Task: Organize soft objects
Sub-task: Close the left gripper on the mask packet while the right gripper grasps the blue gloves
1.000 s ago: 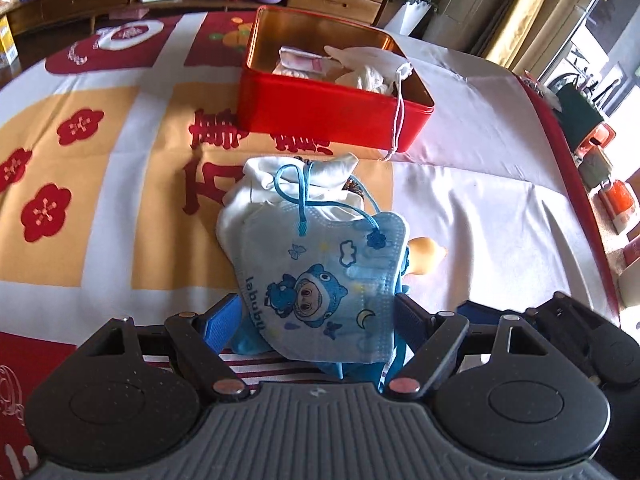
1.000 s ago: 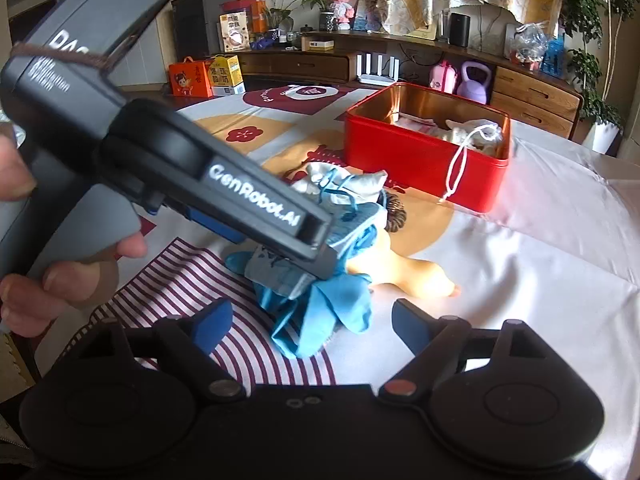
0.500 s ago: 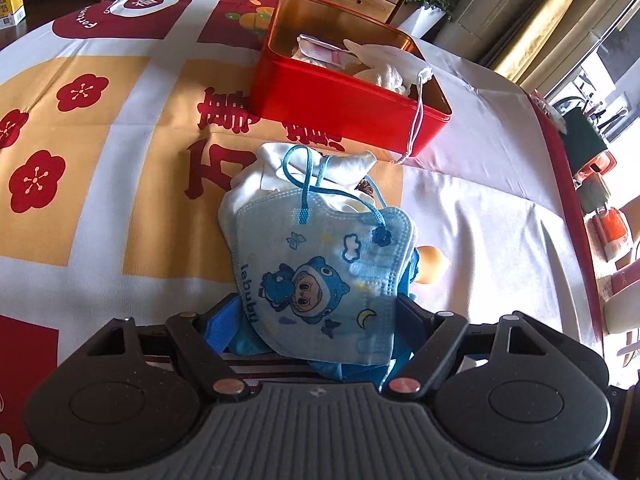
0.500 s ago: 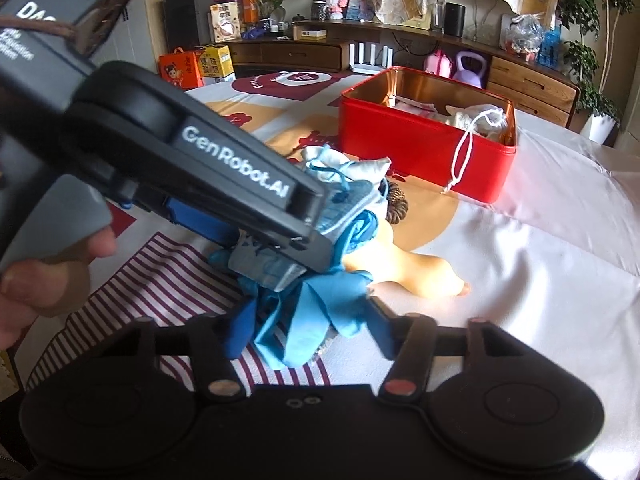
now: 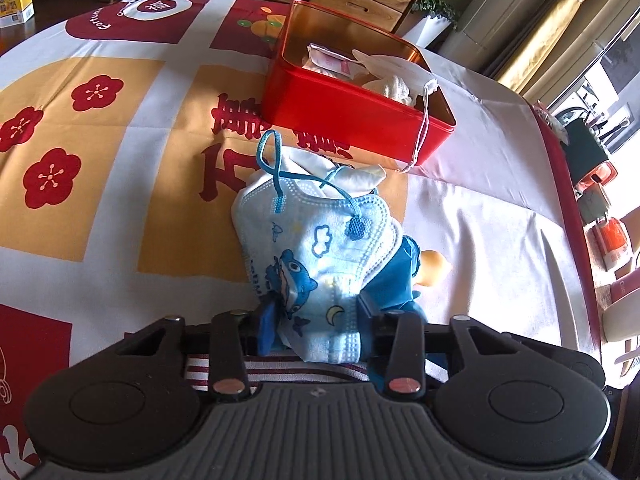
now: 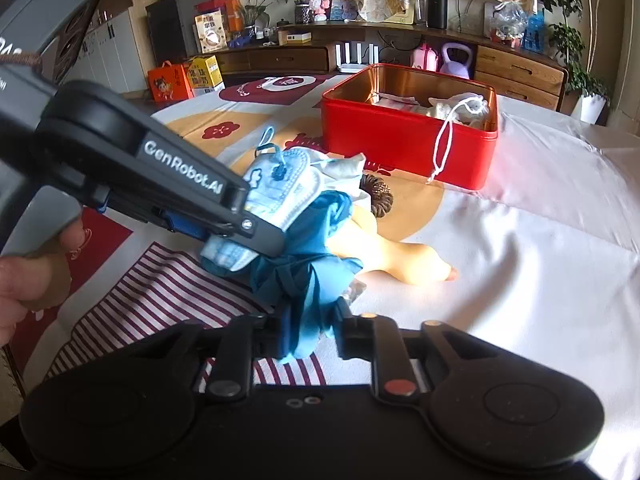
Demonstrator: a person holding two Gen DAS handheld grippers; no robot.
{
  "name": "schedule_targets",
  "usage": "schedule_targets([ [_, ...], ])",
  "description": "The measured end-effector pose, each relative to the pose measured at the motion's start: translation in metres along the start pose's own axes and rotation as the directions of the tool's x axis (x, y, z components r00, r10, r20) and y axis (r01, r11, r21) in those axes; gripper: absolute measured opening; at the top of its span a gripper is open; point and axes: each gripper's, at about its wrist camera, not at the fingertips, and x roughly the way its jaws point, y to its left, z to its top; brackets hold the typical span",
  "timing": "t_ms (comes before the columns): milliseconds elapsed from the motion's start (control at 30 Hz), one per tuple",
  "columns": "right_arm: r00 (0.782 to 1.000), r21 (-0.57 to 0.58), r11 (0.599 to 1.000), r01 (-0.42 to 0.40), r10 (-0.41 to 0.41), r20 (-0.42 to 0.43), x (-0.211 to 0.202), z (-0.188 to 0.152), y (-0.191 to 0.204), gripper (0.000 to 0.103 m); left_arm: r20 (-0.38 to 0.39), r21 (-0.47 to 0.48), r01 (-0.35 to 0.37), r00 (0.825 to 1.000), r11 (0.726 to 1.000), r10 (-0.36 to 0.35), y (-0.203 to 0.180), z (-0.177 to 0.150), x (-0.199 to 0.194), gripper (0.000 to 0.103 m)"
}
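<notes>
- Two grippers are closing on one soft pile, and much of that pile is hidden under the top pieces.
- Left gripper (image 5: 316, 322): its jaws are closing and squeeze the near edge of the face mask (image 5: 316, 240) between them. The mask is light blue, puffy, with a cartoon animal and blue ear loops. It reaches away from the jaws toward the red tin (image 5: 352, 116).
- White cloth (image 5: 352, 174) peeks out past the mask; I cannot tell what it is.
- Right gripper (image 6: 308, 328): its jaws are closing with the blue glove (image 6: 312, 276) between them, pinching it. The glove is thin, crumpled and shiny.
- Past those jaws lies a smooth yellow glove (image 6: 400, 256), partly covered, and a dark woven round thing (image 6: 378, 194).
- The tin is shiny metal, square, and holds white soft things, well beyond both jaws.
- A hand (image 6: 28, 276) is cut off at the left edge.
</notes>
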Motion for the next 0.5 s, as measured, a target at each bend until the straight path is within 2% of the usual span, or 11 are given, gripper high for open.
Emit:
schedule_targets([
  [233,0.999,0.048,0.999,0.001,-0.003,0.032,-0.012,-0.004,-0.011,0.002,0.02,0.026,-0.014,1.0,1.0,0.014,0.0,-0.007,-0.009,0.034],
  [500,0.995,0.086,0.996,0.001,-0.009,0.101,-0.033,-0.004,-0.017,0.001,0.058,0.039,-0.024,0.998,0.999,0.022,0.002,-0.014,-0.025,0.026],
])
